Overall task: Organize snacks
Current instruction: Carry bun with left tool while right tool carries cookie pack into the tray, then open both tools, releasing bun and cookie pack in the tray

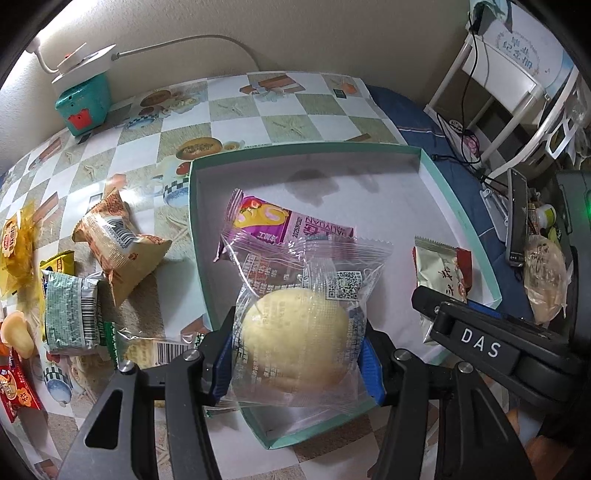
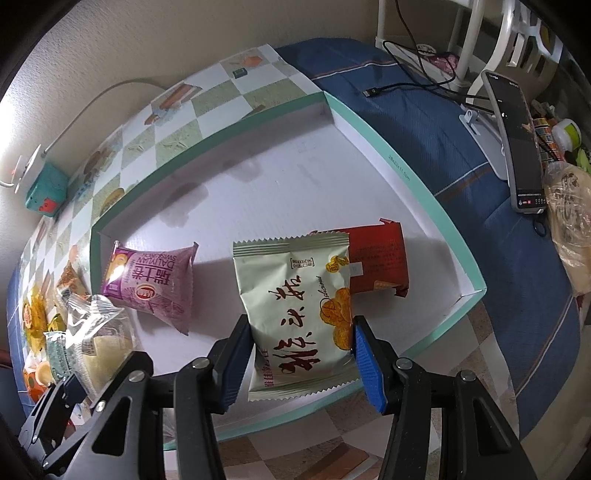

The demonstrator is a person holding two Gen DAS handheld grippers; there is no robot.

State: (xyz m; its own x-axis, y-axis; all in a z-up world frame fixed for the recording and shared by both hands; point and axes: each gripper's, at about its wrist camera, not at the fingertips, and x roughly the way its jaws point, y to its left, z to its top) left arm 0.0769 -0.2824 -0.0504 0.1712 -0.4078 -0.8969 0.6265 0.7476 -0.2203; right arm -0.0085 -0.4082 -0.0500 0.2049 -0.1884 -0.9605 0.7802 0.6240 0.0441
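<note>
A teal-rimmed box sits on a checkered tablecloth beside a beige wall.

The red packet lies partly hidden under the pale green packet, and the purple packet is half covered by the clear-wrapped bun. At the left edge of the left wrist view, a red snack is cut off. Print on the far right sign is too blurred to read.
</note>
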